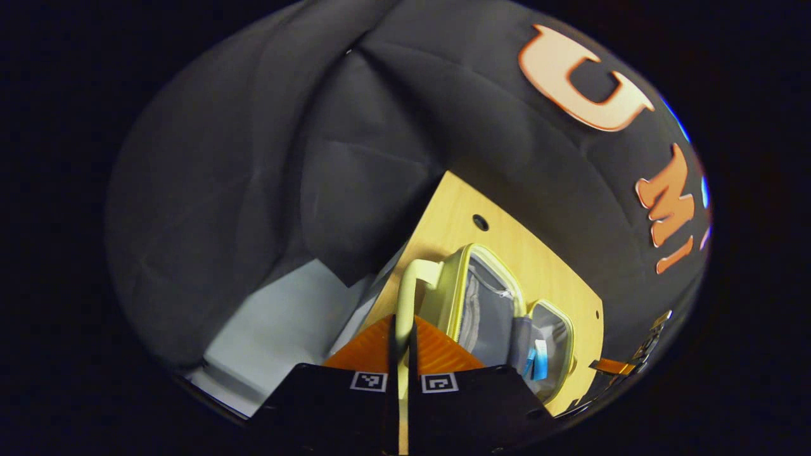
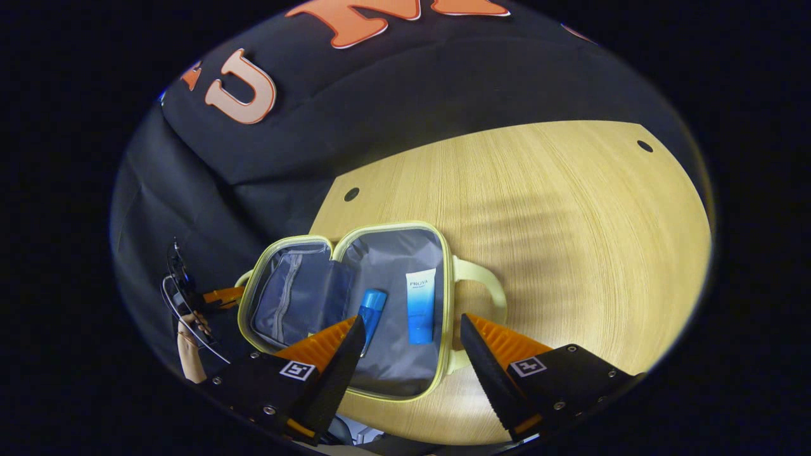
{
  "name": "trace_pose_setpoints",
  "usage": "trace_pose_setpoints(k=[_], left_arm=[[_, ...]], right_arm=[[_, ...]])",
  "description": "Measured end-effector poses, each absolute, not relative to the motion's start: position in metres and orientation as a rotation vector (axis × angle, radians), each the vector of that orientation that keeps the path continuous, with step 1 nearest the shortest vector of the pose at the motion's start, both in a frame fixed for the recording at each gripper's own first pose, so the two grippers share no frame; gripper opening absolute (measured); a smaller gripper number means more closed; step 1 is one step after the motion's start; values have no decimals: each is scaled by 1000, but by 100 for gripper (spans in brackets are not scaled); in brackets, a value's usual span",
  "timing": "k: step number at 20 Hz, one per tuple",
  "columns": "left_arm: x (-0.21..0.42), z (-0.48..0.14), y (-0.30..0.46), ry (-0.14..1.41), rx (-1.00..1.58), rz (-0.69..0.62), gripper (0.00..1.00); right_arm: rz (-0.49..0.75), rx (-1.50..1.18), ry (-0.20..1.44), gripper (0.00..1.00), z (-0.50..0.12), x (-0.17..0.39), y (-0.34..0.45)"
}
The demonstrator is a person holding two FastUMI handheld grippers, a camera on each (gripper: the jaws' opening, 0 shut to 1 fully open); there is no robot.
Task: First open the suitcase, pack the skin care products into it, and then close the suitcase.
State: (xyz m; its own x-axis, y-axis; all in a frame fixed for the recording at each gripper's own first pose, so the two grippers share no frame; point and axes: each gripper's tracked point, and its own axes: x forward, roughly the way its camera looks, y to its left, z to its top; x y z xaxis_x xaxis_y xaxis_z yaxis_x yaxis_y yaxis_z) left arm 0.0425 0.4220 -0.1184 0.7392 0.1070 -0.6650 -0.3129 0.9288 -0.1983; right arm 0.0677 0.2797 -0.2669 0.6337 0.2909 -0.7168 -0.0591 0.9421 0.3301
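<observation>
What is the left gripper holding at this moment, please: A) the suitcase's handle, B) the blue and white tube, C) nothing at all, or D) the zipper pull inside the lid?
A: in the left gripper view, the left gripper has its fingers nearly together with the pale handle of the open suitcase pinched between them, while the blue and white tube lies inside the case.

A pale wooden table (image 2: 570, 209) has two small dark holes (image 2: 351, 194) near its far edge. Beyond the table hangs the black cloth wall (image 2: 393, 107).
</observation>
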Motion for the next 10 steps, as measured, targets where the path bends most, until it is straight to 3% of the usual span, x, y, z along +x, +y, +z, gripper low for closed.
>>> trace_pose_setpoints(k=[10], left_arm=[[50,-10,250,614,121,194,3]], right_arm=[[241,279,662,96,-172,64,214]])
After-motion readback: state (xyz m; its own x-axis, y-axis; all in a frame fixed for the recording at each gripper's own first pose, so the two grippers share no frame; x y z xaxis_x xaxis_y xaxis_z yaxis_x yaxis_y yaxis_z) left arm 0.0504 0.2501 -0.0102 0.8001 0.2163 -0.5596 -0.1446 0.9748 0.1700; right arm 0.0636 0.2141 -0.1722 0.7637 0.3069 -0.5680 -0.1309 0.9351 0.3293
